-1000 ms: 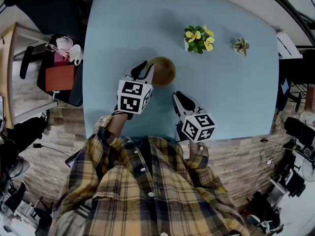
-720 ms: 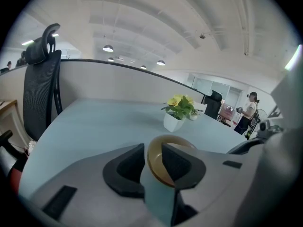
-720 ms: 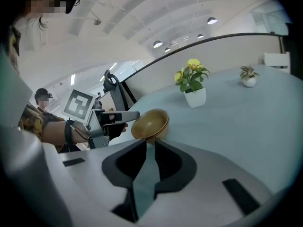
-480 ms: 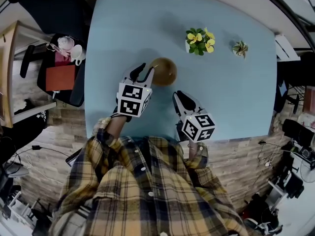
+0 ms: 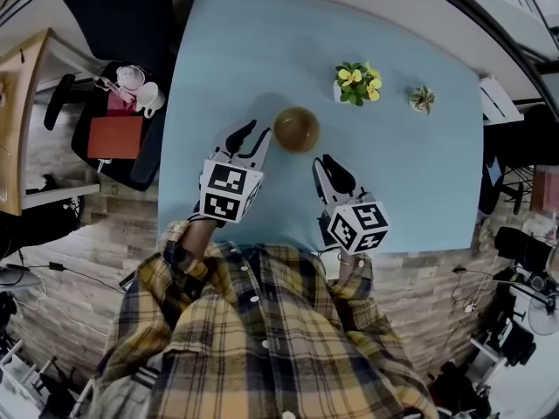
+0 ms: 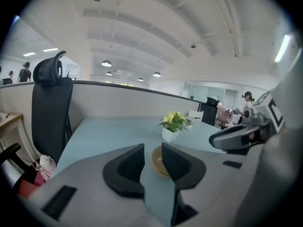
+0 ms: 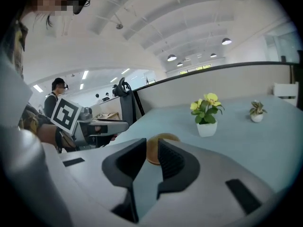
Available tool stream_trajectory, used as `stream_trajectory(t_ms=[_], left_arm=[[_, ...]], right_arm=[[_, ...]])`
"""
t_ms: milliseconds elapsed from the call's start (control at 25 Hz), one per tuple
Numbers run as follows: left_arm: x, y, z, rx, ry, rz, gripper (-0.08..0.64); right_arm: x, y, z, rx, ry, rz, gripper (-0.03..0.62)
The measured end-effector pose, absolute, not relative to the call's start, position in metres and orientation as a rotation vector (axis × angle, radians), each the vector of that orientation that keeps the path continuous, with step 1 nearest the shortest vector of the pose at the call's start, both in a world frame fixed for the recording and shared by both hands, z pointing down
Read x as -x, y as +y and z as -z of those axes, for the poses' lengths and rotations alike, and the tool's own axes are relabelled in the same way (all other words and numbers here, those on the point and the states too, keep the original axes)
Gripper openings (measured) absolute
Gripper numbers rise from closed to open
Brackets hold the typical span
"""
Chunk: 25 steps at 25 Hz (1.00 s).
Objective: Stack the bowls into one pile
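Observation:
A pile of brown bowls (image 5: 296, 129) stands on the light blue table (image 5: 410, 173), ahead of both grippers. My left gripper (image 5: 249, 138) is just left of the pile and clear of it. Its jaws have just been opening and nothing is between them. In the left gripper view the bowls (image 6: 157, 163) show through the gap of the open left gripper (image 6: 152, 146). My right gripper (image 5: 330, 168) hangs nearer the person, to the right and short of the pile. In the right gripper view the right gripper (image 7: 152, 143) has a narrow gap with nothing in it, and the bowls (image 7: 163, 137) lie beyond.
A white pot of yellow flowers (image 5: 355, 81) and a small succulent (image 5: 422, 99) stand behind the bowls to the right. Left of the table are a black office chair (image 5: 113, 16) and a stand with cups (image 5: 131, 85). The table's near edge runs under the person's arms.
The left gripper, whose tips were at the bowl pile's rim, has come away and opened wider. Both grippers have lifted off the table.

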State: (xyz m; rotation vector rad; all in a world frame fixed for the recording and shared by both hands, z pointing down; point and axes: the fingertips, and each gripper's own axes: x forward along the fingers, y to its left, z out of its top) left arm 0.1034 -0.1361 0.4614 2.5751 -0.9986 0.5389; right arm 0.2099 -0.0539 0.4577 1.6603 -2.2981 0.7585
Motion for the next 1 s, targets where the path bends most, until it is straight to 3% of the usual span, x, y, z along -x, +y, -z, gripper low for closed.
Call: stream_trajectory(t_ms=[680,1000], left_arm=[[-0.045,-0.077,-0.372,-2.706,-1.081,-0.309,0.032],[-0.027,-0.071,-0.357,-2.677,-1.089,-0.241,-0.009]], right_arm=[[-0.183,-0.044,-0.357,-1.739,-2.478,-0.419,0.055],[-0.180,-0.032,-0.343,-1.770,-2.475,-0.326,0.005]])
